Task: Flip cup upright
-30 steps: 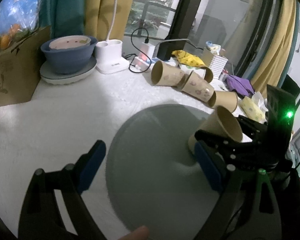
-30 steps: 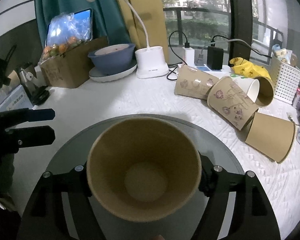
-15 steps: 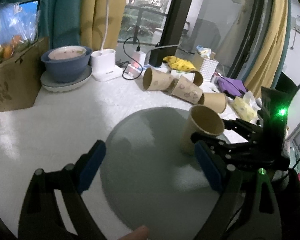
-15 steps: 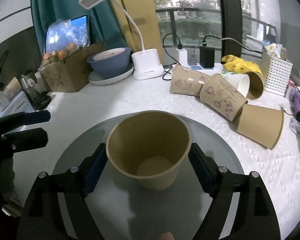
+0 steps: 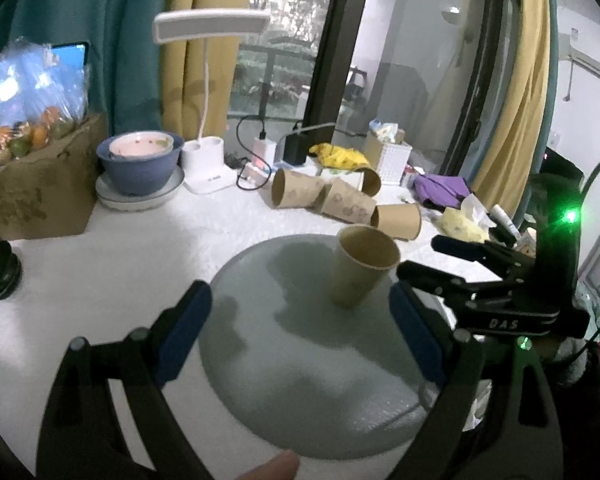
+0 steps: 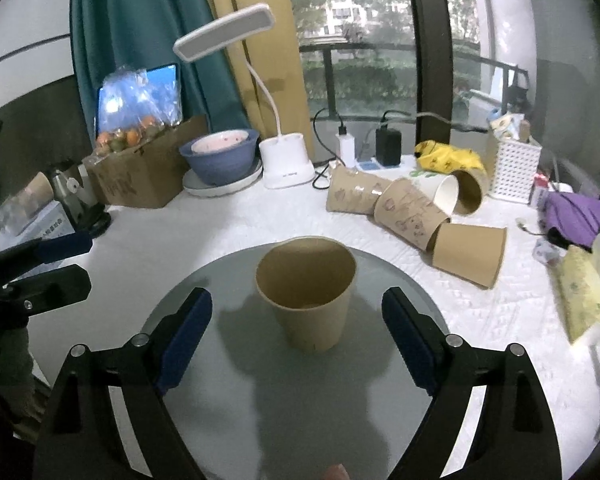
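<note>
A plain brown paper cup [image 6: 309, 292] stands upright, mouth up, on the round grey mat [image 6: 300, 400]. My right gripper [image 6: 296, 312] is open; its blue pads sit on either side of the cup, apart from it. In the left wrist view the same cup [image 5: 360, 266] stands on the mat [image 5: 300, 380], with the right gripper [image 5: 424, 258] open just right of it. My left gripper [image 5: 296, 312] is open and empty, in front of the cup. It also shows in the right wrist view [image 6: 66, 264] at the left edge.
Several paper cups [image 6: 412, 212] lie on their sides behind the mat. A white desk lamp [image 6: 286, 160], a blue bowl on a plate [image 6: 220, 158], a cardboard box of fruit [image 6: 140, 168], chargers and a white basket [image 6: 512, 172] line the back. Purple cloth and yellow packets lie right.
My right gripper tipped the cup from tilted to upright, set it on the mat, opened and drew back from it. The left gripper stayed open and rose slightly.
</note>
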### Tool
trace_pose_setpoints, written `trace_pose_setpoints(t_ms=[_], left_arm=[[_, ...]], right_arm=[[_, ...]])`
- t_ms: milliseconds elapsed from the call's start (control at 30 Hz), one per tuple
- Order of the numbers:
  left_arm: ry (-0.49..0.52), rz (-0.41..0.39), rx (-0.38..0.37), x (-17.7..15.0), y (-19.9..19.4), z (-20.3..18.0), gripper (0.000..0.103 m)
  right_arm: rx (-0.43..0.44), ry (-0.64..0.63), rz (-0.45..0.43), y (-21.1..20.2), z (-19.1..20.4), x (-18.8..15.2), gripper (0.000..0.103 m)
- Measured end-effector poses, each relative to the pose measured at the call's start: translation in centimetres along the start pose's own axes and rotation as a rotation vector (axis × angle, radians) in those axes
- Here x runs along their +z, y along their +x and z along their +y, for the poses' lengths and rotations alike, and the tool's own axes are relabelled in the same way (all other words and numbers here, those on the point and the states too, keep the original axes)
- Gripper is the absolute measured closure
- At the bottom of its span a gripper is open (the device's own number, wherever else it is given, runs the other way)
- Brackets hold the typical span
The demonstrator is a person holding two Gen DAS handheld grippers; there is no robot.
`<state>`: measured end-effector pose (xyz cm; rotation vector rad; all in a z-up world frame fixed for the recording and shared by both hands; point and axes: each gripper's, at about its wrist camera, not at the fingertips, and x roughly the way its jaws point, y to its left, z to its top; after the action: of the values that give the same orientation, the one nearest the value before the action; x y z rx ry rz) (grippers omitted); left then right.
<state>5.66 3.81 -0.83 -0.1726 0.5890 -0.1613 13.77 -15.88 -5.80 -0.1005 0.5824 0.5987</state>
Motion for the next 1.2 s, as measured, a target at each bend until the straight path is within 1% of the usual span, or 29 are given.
trace_pose_setpoints(t_ms=[167,333,433,567,633,733,800,900,1033,1200], left_arm=[[0.004,-0.043,0.052,-0.5,-1.9,-0.8,0.012],[0.020,-0.103,0.073,-0.6,-3.8,-2.0,0.012],[0.038,-0.136,0.100,-0.4,-4.8,-2.8,0.012],[0.027,-0.194,0.093,0.4,-6.4,-3.4,0.012],[0.022,-0.221,0.123,0.9,-7.1,-3.7,0.012],[0.025,-0.276,0.196,1.4,-8.4,-4.3,0.012],[0.023,-0.303,0.210,1.4,-9.1,-4.5,0.012],[0.023,-0.313,0.208,1.2,-9.5,-4.9,0.012],[0.055,-0.322,0.214,0.6,-9.7,-5.9,0.012],[0.053,-0.333,0.213,0.5,-10.1,-6.1,0.012]], right_arm=[[-0.014,0.009,-0.027,-2.7,0.4,0.2,0.014],[-0.027,0.011,-0.067,-6.0,1.0,0.7,0.014],[-0.044,-0.002,-0.096,-8.0,1.7,1.0,0.014],[-0.070,-0.015,-0.142,-10.7,2.4,1.5,0.014],[-0.086,-0.015,-0.166,-11.9,2.6,1.8,0.014],[-0.101,-0.013,-0.206,-13.7,2.9,2.2,0.014],[-0.107,-0.015,-0.229,-14.6,3.1,2.3,0.014],[-0.112,-0.020,-0.244,-15.3,3.3,2.2,0.014],[-0.107,-0.019,-0.241,-15.6,3.3,2.0,0.014],[-0.107,-0.016,-0.240,-15.7,3.4,1.9,0.014]])
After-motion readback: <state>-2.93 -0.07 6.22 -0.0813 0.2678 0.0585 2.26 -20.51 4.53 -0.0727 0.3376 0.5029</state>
